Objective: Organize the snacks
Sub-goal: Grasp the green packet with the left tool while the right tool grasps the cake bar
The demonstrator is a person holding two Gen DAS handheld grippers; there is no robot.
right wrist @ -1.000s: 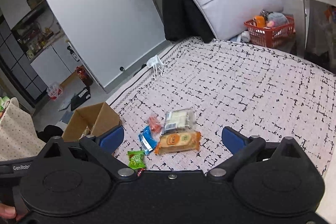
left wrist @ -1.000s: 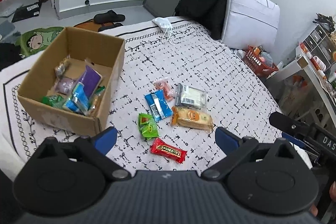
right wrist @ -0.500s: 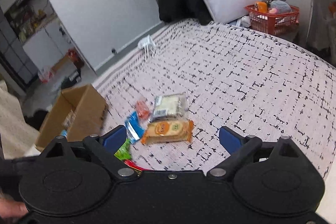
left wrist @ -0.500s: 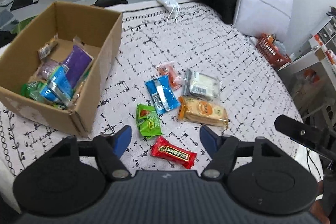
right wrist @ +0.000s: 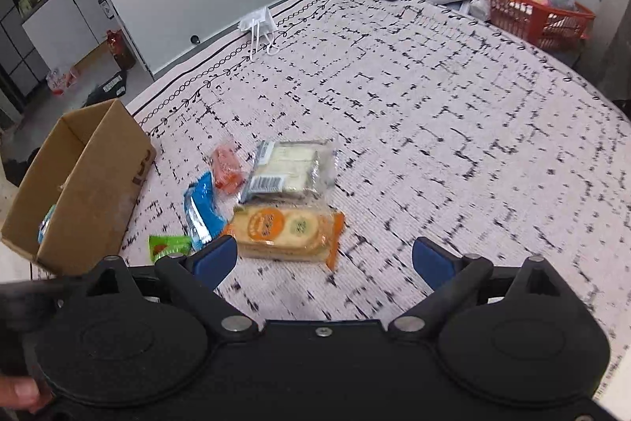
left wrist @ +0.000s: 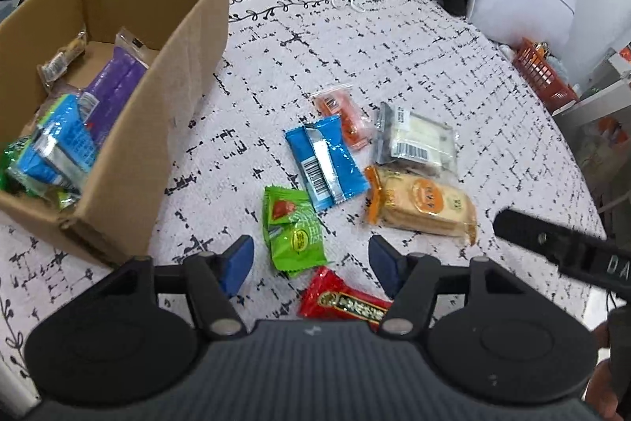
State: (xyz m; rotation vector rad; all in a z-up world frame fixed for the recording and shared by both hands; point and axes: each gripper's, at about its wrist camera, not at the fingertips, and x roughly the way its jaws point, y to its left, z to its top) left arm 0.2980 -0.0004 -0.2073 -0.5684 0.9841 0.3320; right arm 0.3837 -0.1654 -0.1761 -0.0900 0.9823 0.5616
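Now, step: left gripper point(left wrist: 309, 259) comes down on the loose pile, jaws just been closing to about half, nothing pinched; green packet point(left wrist: 294, 229) and red bar point(left wrist: 347, 302) lie between the tips.
how-to: I'd pick one packet only, pads on its long edges, lift clear, then over the box.
bed cover point(left wrist: 394, 66): carries everything, patterned, soft.
cardboard box point(left wrist: 118, 85): near the cover's left edge, open top, already part filled.
cracker pack point(left wrist: 422, 204): largest loose snack, orange ends, right of the pile.
clear pack point(left wrist: 414, 141): beyond it, touching.
blue packet point(left wrist: 323, 160): mid-pile, barcode up.
orange packet point(left wrist: 343, 117): farthest, small.
right gripper point(right wrist: 323, 259): wide apart, empty, near the cracker pack.
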